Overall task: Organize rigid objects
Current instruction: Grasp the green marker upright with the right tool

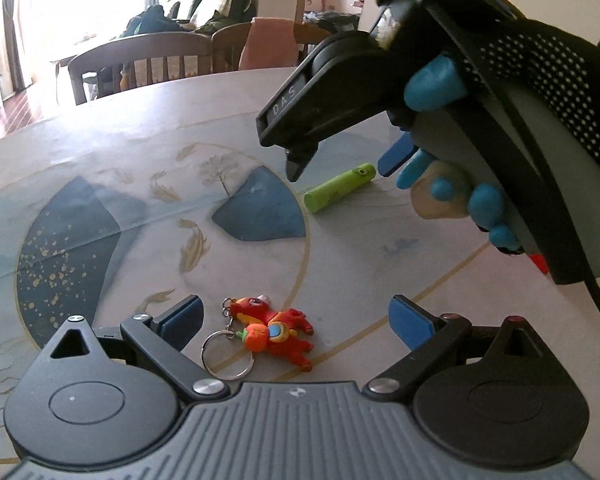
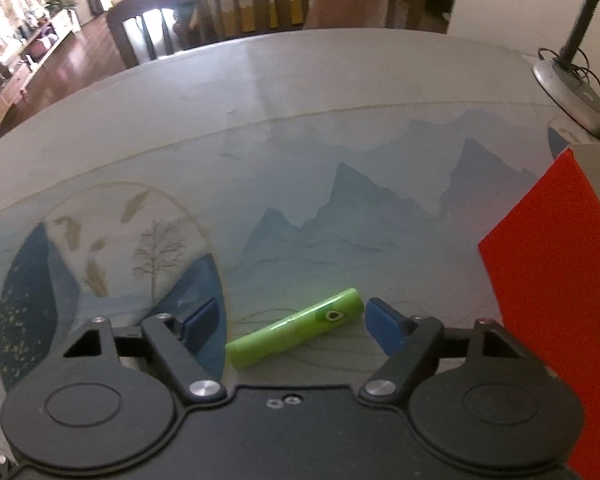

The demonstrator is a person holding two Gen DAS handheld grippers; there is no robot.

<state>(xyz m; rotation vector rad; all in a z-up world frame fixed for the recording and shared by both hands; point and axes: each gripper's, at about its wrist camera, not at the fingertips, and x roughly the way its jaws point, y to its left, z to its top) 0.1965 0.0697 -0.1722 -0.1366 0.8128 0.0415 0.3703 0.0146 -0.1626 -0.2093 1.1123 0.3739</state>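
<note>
So you're right at the reach-in step on two things at once, nothing picked up yet. In the right wrist view your right hand-held gripper [image 2: 290, 320] is spread wide with the green tube [image 2: 298, 332] lying on its side between the blue pads, low in the middle of the frame; the far capped end with the little eye mark sits just beside the right-hand pad [image 2: 384, 326], but I don't see either pad pressing on it. The tube lies diagonally across the gap, so I'd say your next move calls for squaring the jaws to its long side before you squeeze, or it'll likely roll or pivot out. In the left wrist view your left hand-held gripper [image 1: 296, 320] is also spread, and the red cartoon keychain [image 1: 274, 330] with its metal ring [image 1: 228, 354] lies flat on the table [image 1: 100, 140] between the pads at bottom centre, not touched by either one. That one's flat and floppy at the ring, so go for the figure's body, not the ring. There's a red box [image 2: 556, 304] at the right edge of the right wrist view, maybe where stuff goes, can't tell.
</note>
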